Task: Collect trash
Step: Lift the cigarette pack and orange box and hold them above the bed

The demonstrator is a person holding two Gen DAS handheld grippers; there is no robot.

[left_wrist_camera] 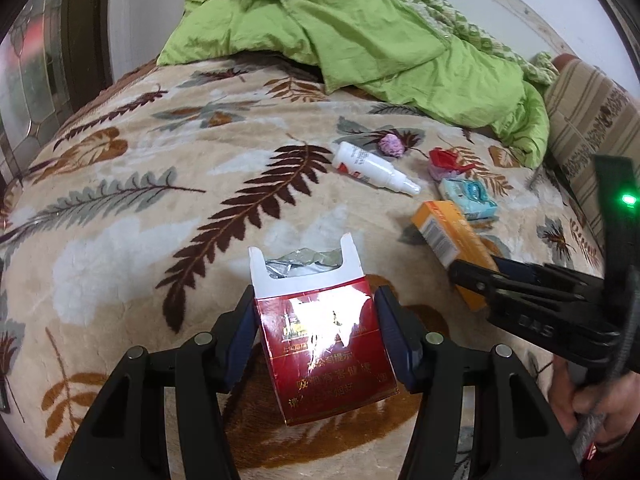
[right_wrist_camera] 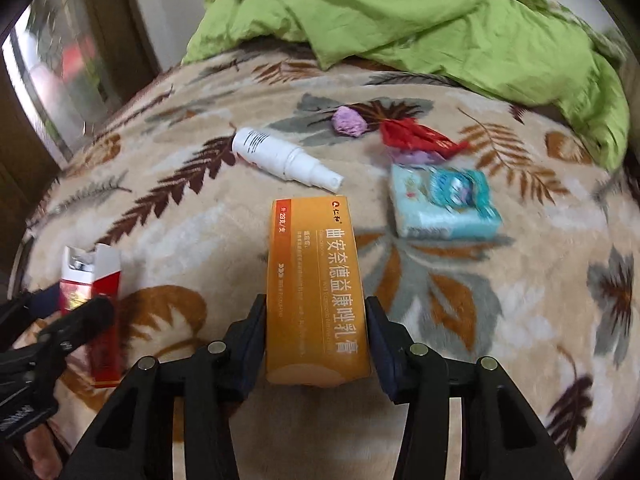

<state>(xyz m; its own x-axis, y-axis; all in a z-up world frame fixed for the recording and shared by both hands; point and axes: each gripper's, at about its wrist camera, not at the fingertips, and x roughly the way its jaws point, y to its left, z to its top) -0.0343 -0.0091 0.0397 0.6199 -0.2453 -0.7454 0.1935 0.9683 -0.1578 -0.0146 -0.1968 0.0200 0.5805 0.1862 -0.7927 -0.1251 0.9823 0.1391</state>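
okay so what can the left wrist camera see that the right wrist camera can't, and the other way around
Only the left wrist view shows the striped cushion at the bed's right edge and the red cigarette pack's front face, clamped in the left gripper.

Only the right wrist view shows the printed top of the orange box, clamped in the right gripper.

Both show the white spray bottle, purple wad, red wrapper, blue tissue pack, green quilt and leaf-patterned blanket.

Soft daylight, fisheye-bent edges — glare on the cigarette pack (left_wrist_camera: pixel 320 332), right view blurred.
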